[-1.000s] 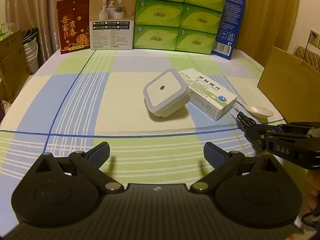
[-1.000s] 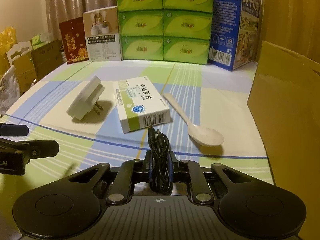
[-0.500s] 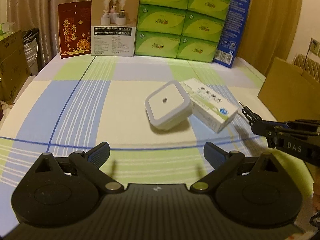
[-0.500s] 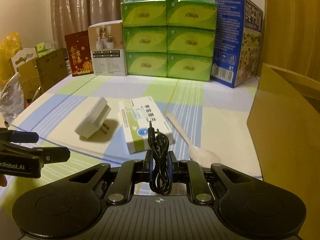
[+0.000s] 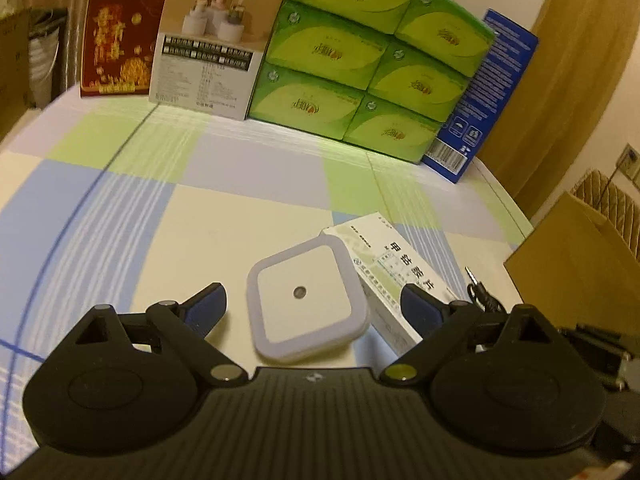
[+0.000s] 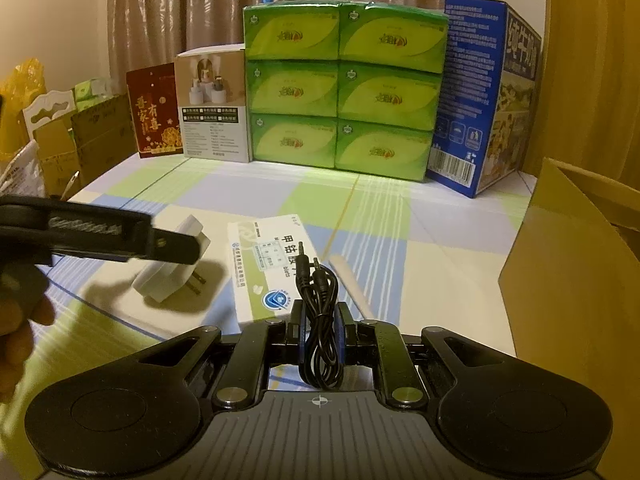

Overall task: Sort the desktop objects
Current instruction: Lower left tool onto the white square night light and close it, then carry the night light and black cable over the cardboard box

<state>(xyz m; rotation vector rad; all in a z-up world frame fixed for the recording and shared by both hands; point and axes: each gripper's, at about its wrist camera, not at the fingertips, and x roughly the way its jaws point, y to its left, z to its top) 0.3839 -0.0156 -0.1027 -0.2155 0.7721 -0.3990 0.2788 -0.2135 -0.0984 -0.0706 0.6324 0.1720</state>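
Observation:
My left gripper (image 5: pixel 312 304) is open and hangs over the white square night light (image 5: pixel 306 305), which lies between its blue fingertips on the checked tablecloth. Beside the light lies a white and green medicine box (image 5: pixel 394 276). My right gripper (image 6: pixel 319 326) is shut on a coiled black audio cable (image 6: pixel 318 312), held above the table. In the right wrist view the night light (image 6: pixel 172 276) shows its plug pins, the medicine box (image 6: pixel 270 264) lies in the middle, and a white spoon handle (image 6: pixel 352 280) pokes out behind the cable. The left gripper (image 6: pixel 176 248) reaches in from the left.
Green tissue packs (image 6: pixel 344 96), a blue carton (image 6: pixel 480 92), a white product box (image 6: pixel 214 108) and a red packet (image 6: pixel 152 116) line the table's far edge. An open cardboard box (image 6: pixel 576 264) stands at the right. Cartons and bags (image 6: pixel 48 148) sit beyond the left edge.
My left gripper has moved forward and to the right, so the night light now lies between its open fingers. My right gripper has risen with the cable still in it.

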